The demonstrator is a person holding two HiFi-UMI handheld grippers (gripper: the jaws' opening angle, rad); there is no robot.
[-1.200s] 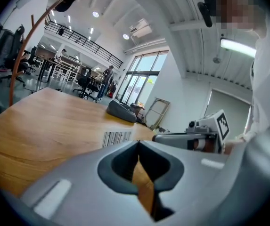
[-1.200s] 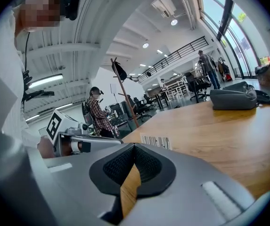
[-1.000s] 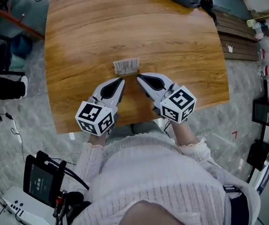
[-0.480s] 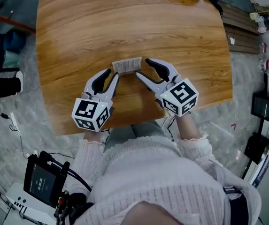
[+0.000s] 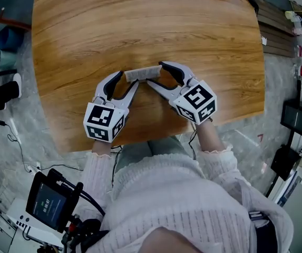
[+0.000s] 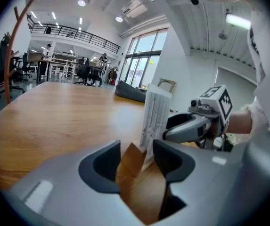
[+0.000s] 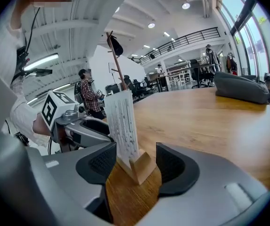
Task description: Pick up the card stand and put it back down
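- My left claw (image 5: 125, 81) is opening, its jaws astride one end of the card stand (image 5: 143, 74), not clamped on it.
- My right claw (image 5: 157, 74) is opening too, jaws either side of the stand's other end, clear of the wood.
- The card stand sits on the worktop (image 5: 140, 25) between both claws.
- Its wooden base (image 7: 142, 166) holds a printed card (image 7: 123, 121) upright in its slot.
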